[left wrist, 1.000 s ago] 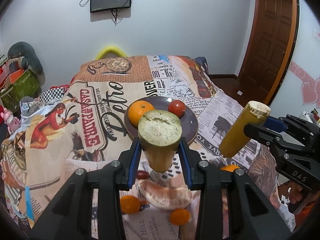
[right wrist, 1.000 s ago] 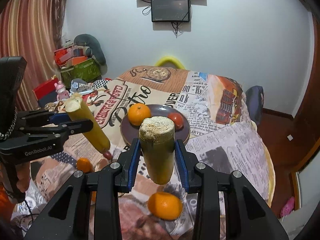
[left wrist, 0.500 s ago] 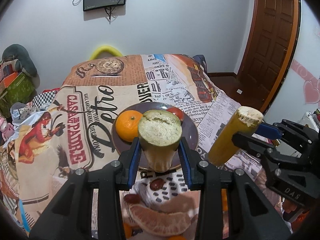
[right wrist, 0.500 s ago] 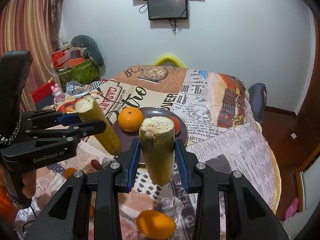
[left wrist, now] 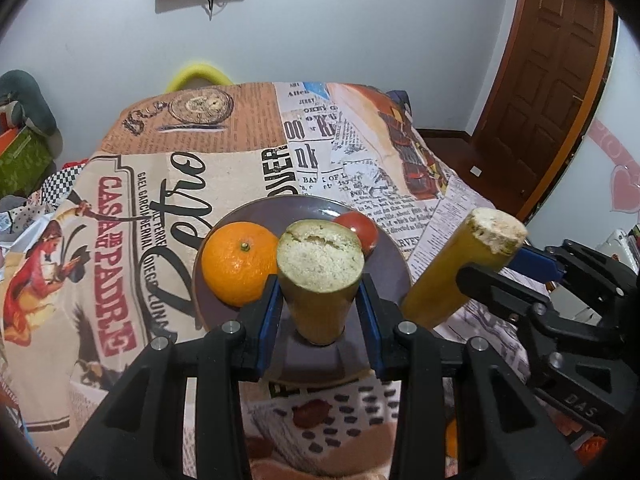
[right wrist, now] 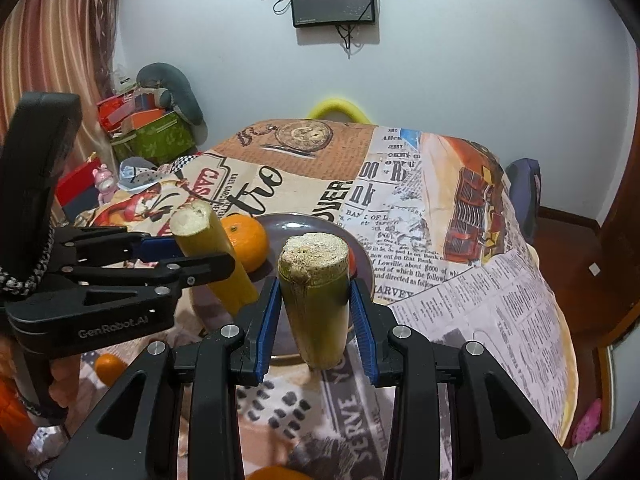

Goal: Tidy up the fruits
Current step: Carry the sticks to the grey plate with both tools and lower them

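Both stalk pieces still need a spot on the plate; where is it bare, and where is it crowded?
The plate is bare along its near edge and right side. Its far part is crowded by the orange and tomato. Loose fruit litters the cloth nearer us.

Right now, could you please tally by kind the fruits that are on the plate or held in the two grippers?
Orange, on the plate: 1
Tomato, on the plate: 1
Sugarcane pieces: 2, this one in the left gripper, the other in the right gripper
Total: 4
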